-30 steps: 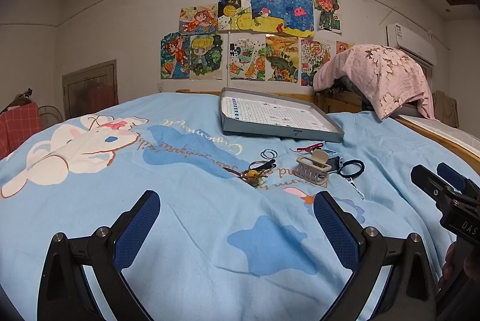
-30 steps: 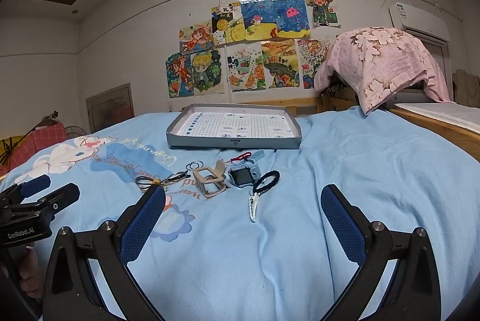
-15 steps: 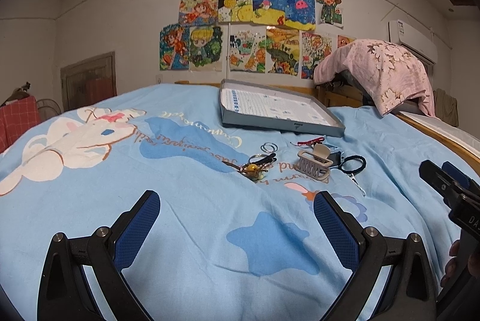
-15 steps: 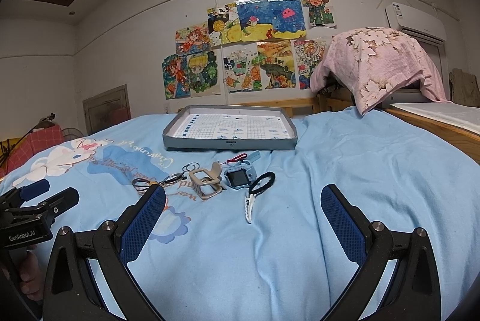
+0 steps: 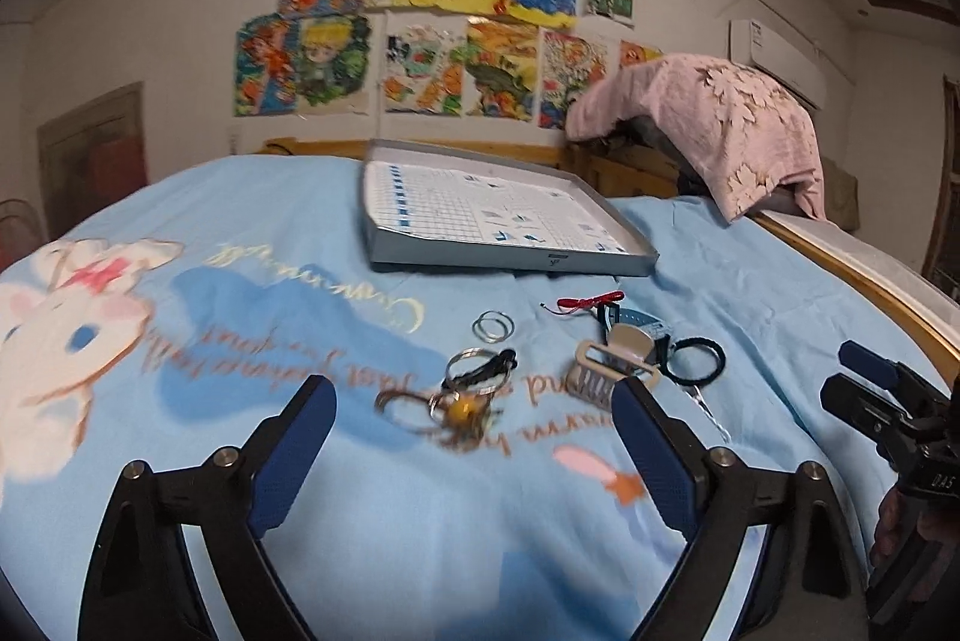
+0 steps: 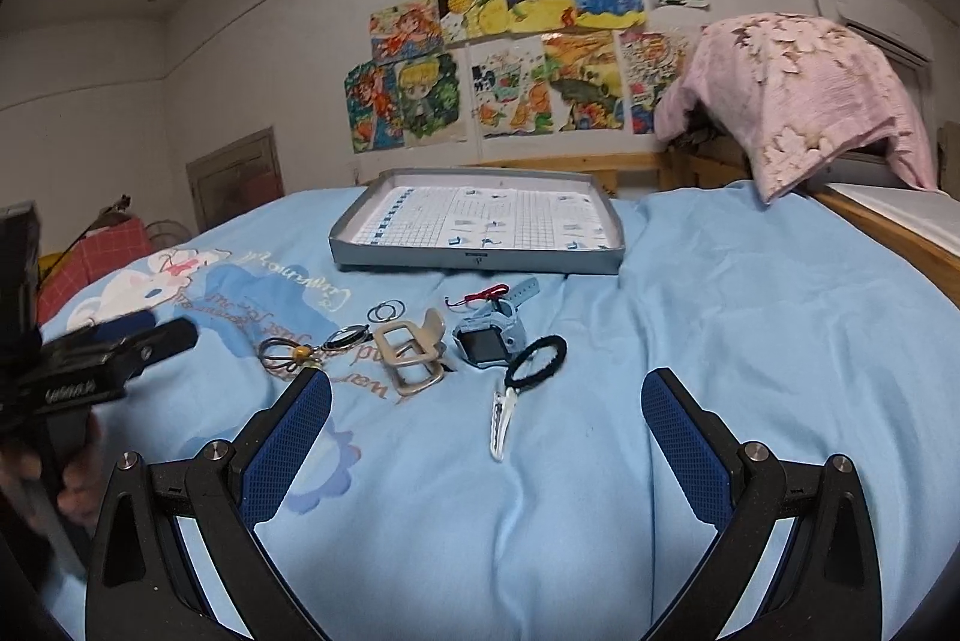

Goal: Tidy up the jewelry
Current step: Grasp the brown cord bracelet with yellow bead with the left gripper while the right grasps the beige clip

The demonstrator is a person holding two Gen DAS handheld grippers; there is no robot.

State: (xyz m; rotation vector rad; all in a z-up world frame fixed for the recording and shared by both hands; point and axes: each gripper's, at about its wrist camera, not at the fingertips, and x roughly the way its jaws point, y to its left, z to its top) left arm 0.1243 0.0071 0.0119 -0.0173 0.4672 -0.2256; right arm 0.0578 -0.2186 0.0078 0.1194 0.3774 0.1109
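Grippers (image 5: 474,452) (image 6: 486,437) (both agape) above bedspread (image 6: 720,341)

Dim, warm indoor light, soft shadows. The left view is motion-blurred, worst on the trinkets (image 5: 474,395) just ahead of the left gripper (image 5: 474,455). The right view is sharper. Fisheye bending, dark corners.

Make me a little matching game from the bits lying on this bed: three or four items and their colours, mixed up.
Things:
1. hair claw clip
2. hair tie
3. watch
4. thin cord

Colours:
a. red
b. beige
c. grey-blue
d. black

Pairs: 1-b, 2-d, 3-c, 4-a
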